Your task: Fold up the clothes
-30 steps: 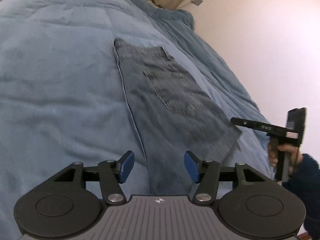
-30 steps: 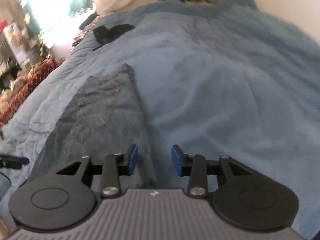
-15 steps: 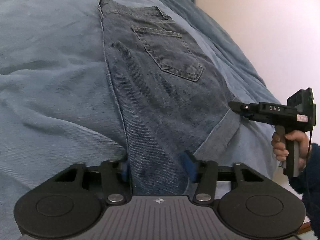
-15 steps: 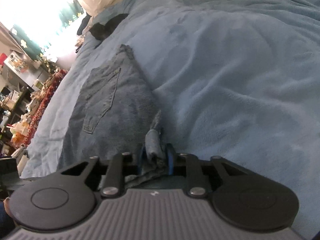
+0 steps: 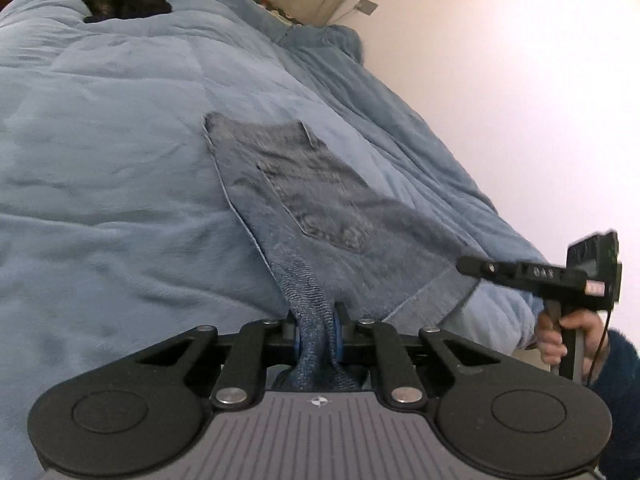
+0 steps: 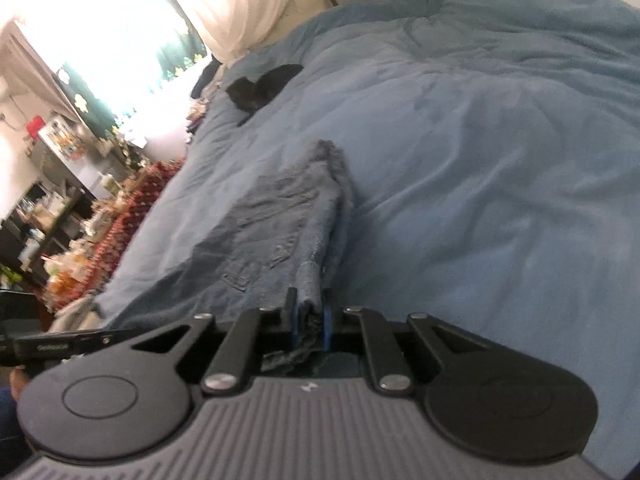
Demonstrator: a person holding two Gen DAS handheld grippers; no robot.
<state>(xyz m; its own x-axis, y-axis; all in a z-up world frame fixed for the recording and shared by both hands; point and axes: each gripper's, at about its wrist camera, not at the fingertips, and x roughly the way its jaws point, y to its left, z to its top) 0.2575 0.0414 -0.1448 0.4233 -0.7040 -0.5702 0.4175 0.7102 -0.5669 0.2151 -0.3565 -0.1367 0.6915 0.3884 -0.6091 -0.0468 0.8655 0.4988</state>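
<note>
- Jeans (image 5: 320, 208) spread on the bed (image 5: 120, 160) ahead of both claws, back pocket up, already doubled lengthwise by the look of the single narrow panel; far end lying flat well ahead, near end lifted off the cover
- Left claw (image 5: 316, 332) clamped tight on a bunched ridge of denim at the near edge, cloth pinched between the blue pads and spilling back toward the palm
- Right claw (image 6: 310, 330) likewise closed on a gathered, frayed-looking corner of the same garment, fabric rising from the bed straight into the jaws; seen from the left wrist view off to the right of the left claw, a hand (image 5: 568, 336) on its grip
- Judged from this: lengthwise fold present, crosswise fold not; near end held at two points, which suits carrying it forward over the far end, though equally suits dragging or straightening the piece
- Small dark garment (image 5: 124, 0) far ahead of the claws near the head of the bed, state of folding impossible to tell
</note>
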